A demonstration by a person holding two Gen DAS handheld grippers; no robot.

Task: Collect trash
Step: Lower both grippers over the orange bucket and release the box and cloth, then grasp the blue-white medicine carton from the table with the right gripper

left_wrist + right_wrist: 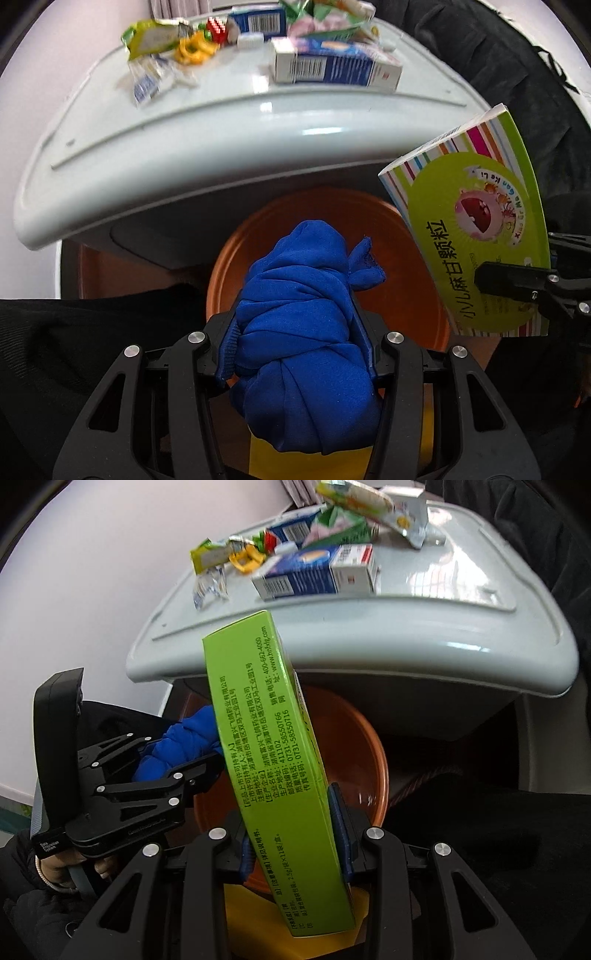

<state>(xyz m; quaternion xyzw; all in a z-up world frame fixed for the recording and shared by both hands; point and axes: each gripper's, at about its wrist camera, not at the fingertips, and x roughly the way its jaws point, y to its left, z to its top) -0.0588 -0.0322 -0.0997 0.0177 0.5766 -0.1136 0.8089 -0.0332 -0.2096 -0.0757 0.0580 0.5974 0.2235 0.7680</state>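
Note:
My left gripper (295, 310) is shut on a bundled blue cloth (306, 387) and points steeply down over an orange bin (406, 295). My right gripper (295, 842) is shut on a tall green medicine box (266, 738), held upright over the same orange bin (354, 746). In the left wrist view the box (480, 236) hangs at the right, with a finger of the right gripper (517, 284) in front of it. The right wrist view shows the left gripper (177, 749) with the blue cloth (184, 734) at the left.
A white tray table (184, 147) overhangs the bin and carries a blue-and-white box (332, 66), a green wrapper (151, 37), a yellow ring piece (194, 50) and clear wrappers (147, 81). Something yellow (251, 901) lies below the fingers. Dark clothing (498, 66) fills the right.

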